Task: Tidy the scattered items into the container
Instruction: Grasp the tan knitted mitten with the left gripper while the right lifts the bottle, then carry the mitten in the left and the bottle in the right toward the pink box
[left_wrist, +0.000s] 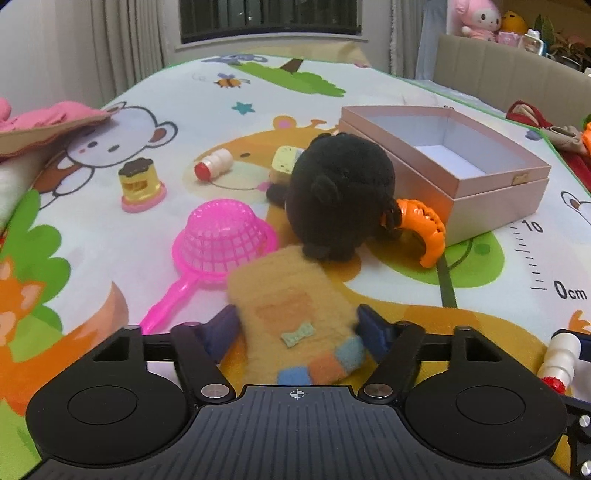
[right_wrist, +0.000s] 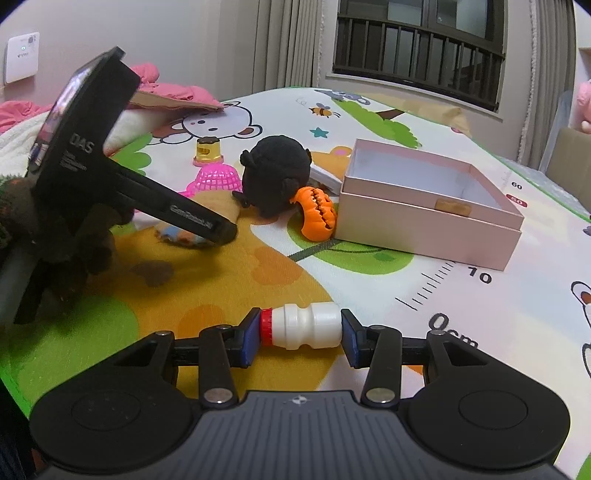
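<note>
Right tongs (right_wrist: 298, 334) around white, red-capped toy bottle (right_wrist: 303, 330).

Cartoon play mat (left_wrist: 155, 206), barred dark window (right_wrist: 417, 55), pale curtains (left_wrist: 125, 40)

The left gripper (left_wrist: 295, 328) reaches low and forward, its blue-padded fingers (left_wrist: 371, 326) pressed against either side of a tan felt pouch with coloured patches (left_wrist: 291, 306). From the right wrist view its black body (right_wrist: 85, 155) slopes downward, held by a dark-gloved hand (right_wrist: 74, 236). The right gripper (right_wrist: 299, 332) lies level, its blue pads (right_wrist: 251, 338) clamped end to end on a small white plastic bottle with a red cap (right_wrist: 306, 330).
</note>
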